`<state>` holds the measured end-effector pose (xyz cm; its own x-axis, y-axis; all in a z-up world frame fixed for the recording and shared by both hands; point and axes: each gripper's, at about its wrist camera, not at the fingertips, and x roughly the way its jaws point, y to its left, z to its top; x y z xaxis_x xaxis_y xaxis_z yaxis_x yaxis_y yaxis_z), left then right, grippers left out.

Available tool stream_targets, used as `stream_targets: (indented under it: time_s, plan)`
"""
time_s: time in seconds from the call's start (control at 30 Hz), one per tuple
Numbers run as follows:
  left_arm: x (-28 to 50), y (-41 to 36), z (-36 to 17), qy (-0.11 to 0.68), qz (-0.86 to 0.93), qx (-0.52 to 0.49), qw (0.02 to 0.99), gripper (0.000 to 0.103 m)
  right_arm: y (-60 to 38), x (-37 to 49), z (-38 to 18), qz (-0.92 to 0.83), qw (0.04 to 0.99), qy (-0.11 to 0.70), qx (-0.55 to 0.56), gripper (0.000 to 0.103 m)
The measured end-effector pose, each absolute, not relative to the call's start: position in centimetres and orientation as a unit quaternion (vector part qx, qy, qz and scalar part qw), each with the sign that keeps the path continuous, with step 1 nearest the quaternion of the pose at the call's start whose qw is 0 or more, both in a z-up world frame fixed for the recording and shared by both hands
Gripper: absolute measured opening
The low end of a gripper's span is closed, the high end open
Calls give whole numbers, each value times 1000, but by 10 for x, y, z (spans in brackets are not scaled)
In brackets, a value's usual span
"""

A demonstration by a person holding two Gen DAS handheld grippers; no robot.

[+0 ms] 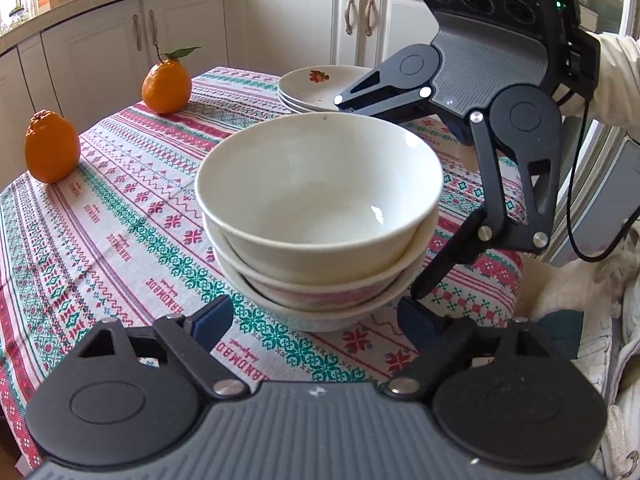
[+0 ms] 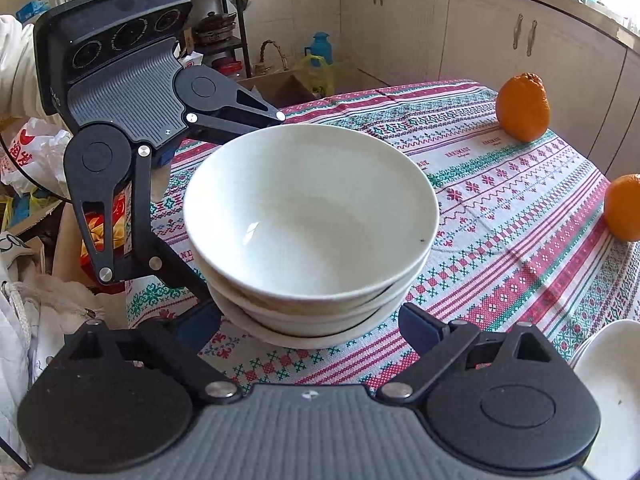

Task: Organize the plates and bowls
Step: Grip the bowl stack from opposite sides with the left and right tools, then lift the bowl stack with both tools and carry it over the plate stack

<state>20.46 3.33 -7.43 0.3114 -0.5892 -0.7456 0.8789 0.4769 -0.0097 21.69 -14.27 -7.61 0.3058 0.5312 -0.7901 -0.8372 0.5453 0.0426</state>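
Observation:
Three white bowls (image 1: pixel 320 184) (image 2: pixel 312 208) sit nested in one stack on the patterned tablecloth (image 1: pixel 120 200). My left gripper (image 1: pixel 316 320) is open, its blue pads (image 1: pixel 214 316) standing either side of the stack's base without pressing on it. From the opposite side my right gripper (image 2: pixel 310 324) is open too and straddles the same stack, pads (image 2: pixel 420 322) just clear of the lowest bowl. Each gripper shows in the other's view: the right gripper (image 1: pixel 378 196) and the left gripper (image 2: pixel 242 202). A stack of white plates (image 1: pixel 316 84) (image 2: pixel 612 380) lies beyond the bowls, by the right gripper.
Two oranges (image 1: pixel 166 86) (image 1: pixel 52 152) stand near the table's far left edge, and show as oranges (image 2: pixel 522 108) (image 2: pixel 624 208) in the right wrist view. Kitchen cabinets (image 1: pixel 280 20) run behind the table. Bags and boxes (image 2: pixel 32 152) crowd the floor beside it.

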Motion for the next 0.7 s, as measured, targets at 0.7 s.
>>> stream_targets:
  time_s: [0.7]
  plan:
    - [213, 31, -71, 343, -495, 218, 768, 82, -144, 217, -73, 442, 780, 393, -204, 90]
